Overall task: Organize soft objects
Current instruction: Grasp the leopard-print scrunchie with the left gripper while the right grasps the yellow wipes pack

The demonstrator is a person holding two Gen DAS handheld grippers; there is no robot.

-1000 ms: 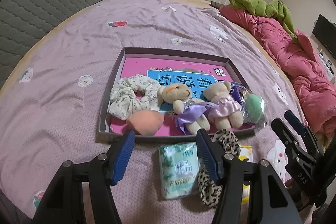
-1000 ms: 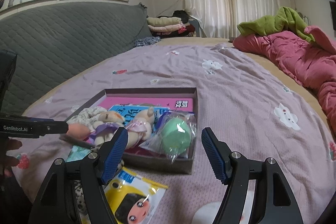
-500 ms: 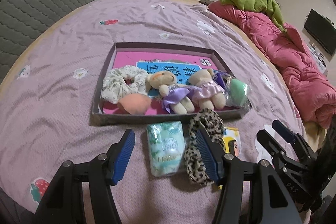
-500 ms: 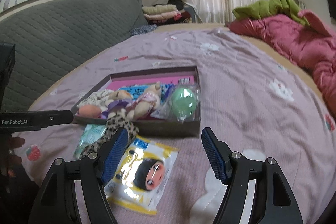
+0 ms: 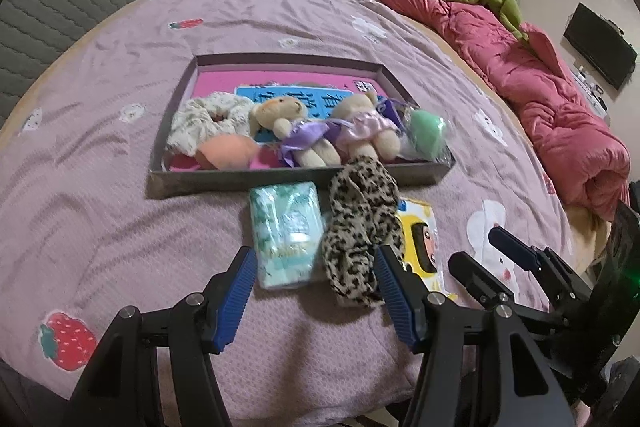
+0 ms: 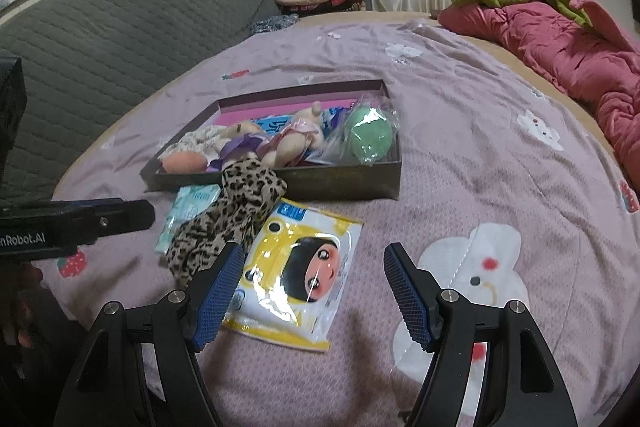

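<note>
Left tool (image 5: 314,293) and right tool (image 6: 314,287) spread, empty, above leopard scrunchie (image 5: 360,223) beside box (image 5: 280,179).

Bed (image 5: 120,227) with mauve sheet: grey box (image 5: 280,179) ahead of the grippers; tissue pack (image 5: 286,235), leopard scrunchie (image 5: 360,223), yellow packet (image 6: 296,279) nearer; pink quilt (image 5: 540,87) far right.

Both grippers sit farther back from the box (image 5: 288,179) than 1 second ago. The left gripper (image 5: 314,287) now frames the near ends of the tissue pack (image 5: 285,233) and leopard scrunchie (image 5: 358,227). The right gripper (image 6: 314,291) now hangs over the yellow packet (image 6: 298,273), which shows in full.
</note>
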